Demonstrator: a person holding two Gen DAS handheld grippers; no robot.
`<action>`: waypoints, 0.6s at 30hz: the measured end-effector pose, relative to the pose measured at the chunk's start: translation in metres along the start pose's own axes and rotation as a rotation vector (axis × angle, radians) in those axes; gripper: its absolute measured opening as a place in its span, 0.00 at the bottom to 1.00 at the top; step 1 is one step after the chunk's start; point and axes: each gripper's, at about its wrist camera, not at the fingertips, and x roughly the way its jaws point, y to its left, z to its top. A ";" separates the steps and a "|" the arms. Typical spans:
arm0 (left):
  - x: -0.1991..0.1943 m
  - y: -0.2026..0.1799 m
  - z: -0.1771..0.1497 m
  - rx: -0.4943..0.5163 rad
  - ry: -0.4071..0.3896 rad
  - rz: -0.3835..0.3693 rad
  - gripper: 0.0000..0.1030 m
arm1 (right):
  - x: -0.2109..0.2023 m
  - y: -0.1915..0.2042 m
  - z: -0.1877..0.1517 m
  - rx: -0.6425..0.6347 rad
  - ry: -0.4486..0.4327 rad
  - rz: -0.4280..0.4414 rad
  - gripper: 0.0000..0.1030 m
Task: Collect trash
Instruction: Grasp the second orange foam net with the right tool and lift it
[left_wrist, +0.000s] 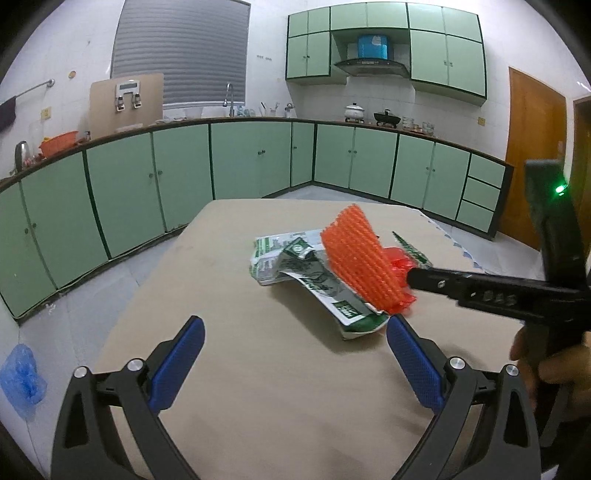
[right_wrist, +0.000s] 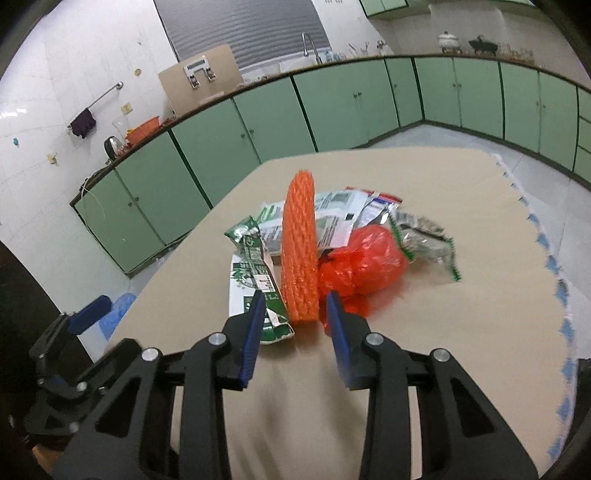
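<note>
In a kitchen lined with green cabinets (left_wrist: 251, 162), the right gripper (right_wrist: 295, 310) reaches over a tan table (left_wrist: 258, 369) toward a pile of trash. An orange foam net (right_wrist: 299, 254) stands on edge between its 2 blue pads (right_wrist: 255, 332); the jaws are partly closed around the net's near end, with a small gap visible on each side, so the pads do not appear to press it. From the left wrist view the same net (left_wrist: 360, 258) juts up from the tip of the right gripper's black arm. Beside the net lies a crumpled red plastic bag (right_wrist: 364, 264), touching it on the right, and beneath both are flattened green-and-white wrappers (right_wrist: 255, 269) and a silver foil packet (right_wrist: 424, 236). The left gripper (left_wrist: 295, 328) hovers near the pile's front edge, its jaws spread wide and holding nothing. A blue plastic bag (left_wrist: 20, 373) lies on the floor.
</note>
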 end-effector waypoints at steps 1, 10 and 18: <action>0.000 0.002 -0.001 -0.002 0.001 -0.001 0.94 | 0.005 0.001 -0.001 0.000 0.007 -0.001 0.31; 0.007 0.011 -0.009 -0.017 0.023 -0.012 0.94 | 0.025 0.007 -0.003 -0.013 0.049 0.005 0.07; 0.006 -0.001 -0.007 -0.012 0.022 -0.033 0.94 | 0.008 0.001 0.001 -0.015 0.014 0.006 0.00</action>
